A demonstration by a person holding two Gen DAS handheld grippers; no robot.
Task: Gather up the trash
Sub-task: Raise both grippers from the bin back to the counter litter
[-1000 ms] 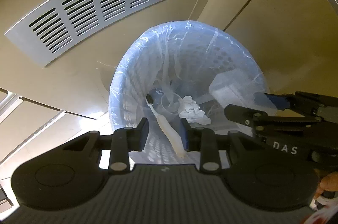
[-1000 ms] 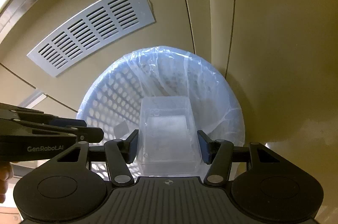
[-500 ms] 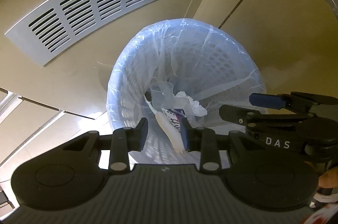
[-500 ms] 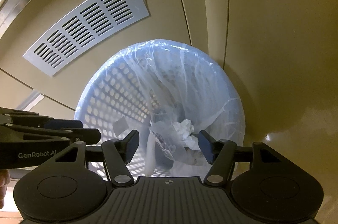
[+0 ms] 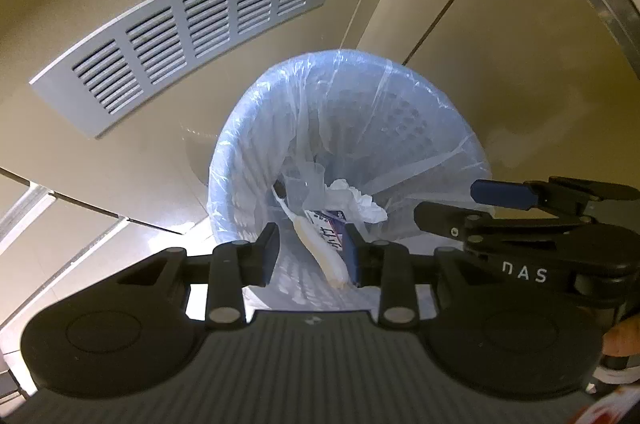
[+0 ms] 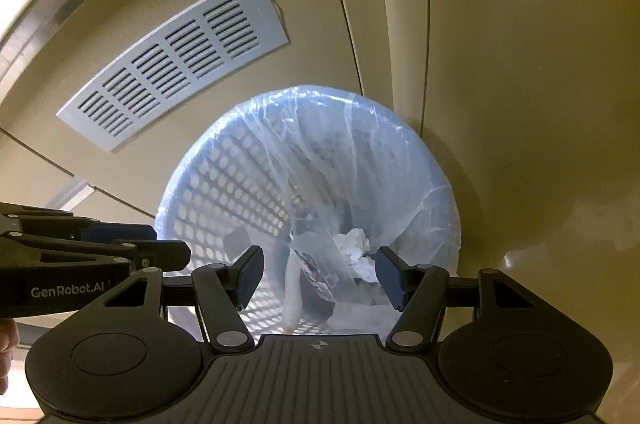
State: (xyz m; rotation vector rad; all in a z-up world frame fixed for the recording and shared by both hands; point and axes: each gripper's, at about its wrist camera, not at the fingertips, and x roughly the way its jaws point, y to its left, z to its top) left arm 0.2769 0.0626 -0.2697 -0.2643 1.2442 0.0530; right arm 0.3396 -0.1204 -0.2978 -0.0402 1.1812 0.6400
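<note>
A light blue perforated waste basket (image 5: 256,160) lined with a clear plastic bag stands on the floor below both grippers; it also shows in the right wrist view (image 6: 224,192). Inside lie a white toothbrush (image 5: 316,244), a crumpled white tissue (image 5: 356,200), a printed wrapper (image 5: 328,224) and a clear plastic cup (image 5: 304,180). The tissue (image 6: 354,248) and toothbrush (image 6: 292,296) also show in the right wrist view. My left gripper (image 5: 312,252) is open and empty above the basket's near side. My right gripper (image 6: 320,276) is open and empty above the basket.
A beige cabinet wall with a grey vent grille (image 5: 192,28) rises behind the basket. The grille also shows in the right wrist view (image 6: 176,64). Beige floor tiles (image 5: 100,236) surround the basket. Each gripper shows at the edge of the other's view.
The clear plastic box held in my right gripper a second ago has dropped into the basket, and that gripper now stands open. The trash in the basket has shifted. Both grippers rose slightly.
</note>
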